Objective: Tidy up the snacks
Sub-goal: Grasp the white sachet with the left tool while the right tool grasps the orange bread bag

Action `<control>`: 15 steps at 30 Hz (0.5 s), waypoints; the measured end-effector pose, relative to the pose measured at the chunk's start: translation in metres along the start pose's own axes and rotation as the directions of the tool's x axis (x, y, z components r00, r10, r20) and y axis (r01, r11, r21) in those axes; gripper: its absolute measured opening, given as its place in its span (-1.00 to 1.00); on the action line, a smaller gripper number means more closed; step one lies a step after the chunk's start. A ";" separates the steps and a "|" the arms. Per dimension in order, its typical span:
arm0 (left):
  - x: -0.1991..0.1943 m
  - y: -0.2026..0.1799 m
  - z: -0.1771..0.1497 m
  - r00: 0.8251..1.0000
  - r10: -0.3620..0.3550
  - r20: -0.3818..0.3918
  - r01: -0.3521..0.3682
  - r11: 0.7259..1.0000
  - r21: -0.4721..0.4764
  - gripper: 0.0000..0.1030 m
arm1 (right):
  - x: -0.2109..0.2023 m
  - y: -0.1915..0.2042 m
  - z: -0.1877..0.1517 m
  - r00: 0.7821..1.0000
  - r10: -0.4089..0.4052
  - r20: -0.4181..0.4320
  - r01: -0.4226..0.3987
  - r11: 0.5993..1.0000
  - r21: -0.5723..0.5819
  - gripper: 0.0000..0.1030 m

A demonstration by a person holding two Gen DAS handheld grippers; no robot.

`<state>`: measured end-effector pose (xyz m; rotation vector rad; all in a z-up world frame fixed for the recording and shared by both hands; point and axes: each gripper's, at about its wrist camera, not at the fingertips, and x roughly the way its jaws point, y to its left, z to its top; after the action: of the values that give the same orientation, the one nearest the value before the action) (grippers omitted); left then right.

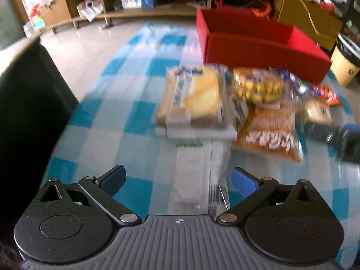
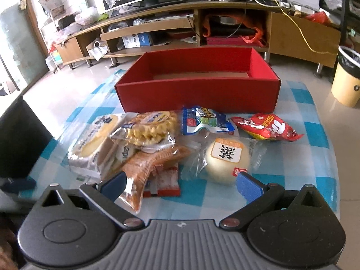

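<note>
A pile of wrapped snacks lies on a blue-and-white checked tablecloth (image 2: 315,157) in front of an open, empty red box (image 2: 198,94). It holds a cake pack (image 2: 94,139), a round cookie pack (image 2: 150,128), an orange pack (image 2: 148,166), a blue pouch (image 2: 204,121), a white bun (image 2: 227,157) and a red bag (image 2: 267,127). My right gripper (image 2: 180,184) is open, low before the pile, the orange pack between its fingers. My left gripper (image 1: 177,180) is open over a clear wrapper (image 1: 198,175), near the cake pack (image 1: 193,96) and the red box (image 1: 258,47).
A black chair or cabinet edge (image 1: 27,112) stands at the table's left. A yellow waste bin (image 2: 346,78) stands on the floor at right. A long wooden TV shelf (image 2: 180,27) runs behind the table. The right gripper shows at the left wrist view's right edge (image 1: 337,135).
</note>
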<state>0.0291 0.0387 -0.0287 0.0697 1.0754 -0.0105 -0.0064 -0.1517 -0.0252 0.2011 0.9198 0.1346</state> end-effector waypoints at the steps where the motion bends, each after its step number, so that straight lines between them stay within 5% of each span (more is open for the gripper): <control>1: 0.005 -0.001 -0.002 1.000 -0.004 -0.018 0.004 1.000 0.002 0.97 | 0.000 -0.002 0.001 1.000 0.004 0.000 -0.004 1.000 0.008 0.96; 6: 0.032 -0.005 -0.007 0.994 -0.020 -0.112 0.019 1.000 -0.006 0.75 | -0.007 -0.012 0.003 0.998 0.058 0.021 -0.059 0.996 0.072 0.96; 11: 0.029 -0.003 -0.009 0.995 -0.012 -0.097 0.011 1.000 -0.016 0.72 | -0.012 -0.030 0.004 0.992 0.113 0.062 -0.122 0.979 0.166 0.96; 15: 0.023 -0.005 -0.008 0.996 -0.023 -0.085 0.023 1.000 -0.009 0.22 | -0.006 -0.030 0.005 0.991 0.121 0.050 -0.126 0.983 0.130 0.96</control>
<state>0.0326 0.0345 -0.0529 0.0507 1.1613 -0.0243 -0.0046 -0.1823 -0.0245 0.3838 0.8747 0.1834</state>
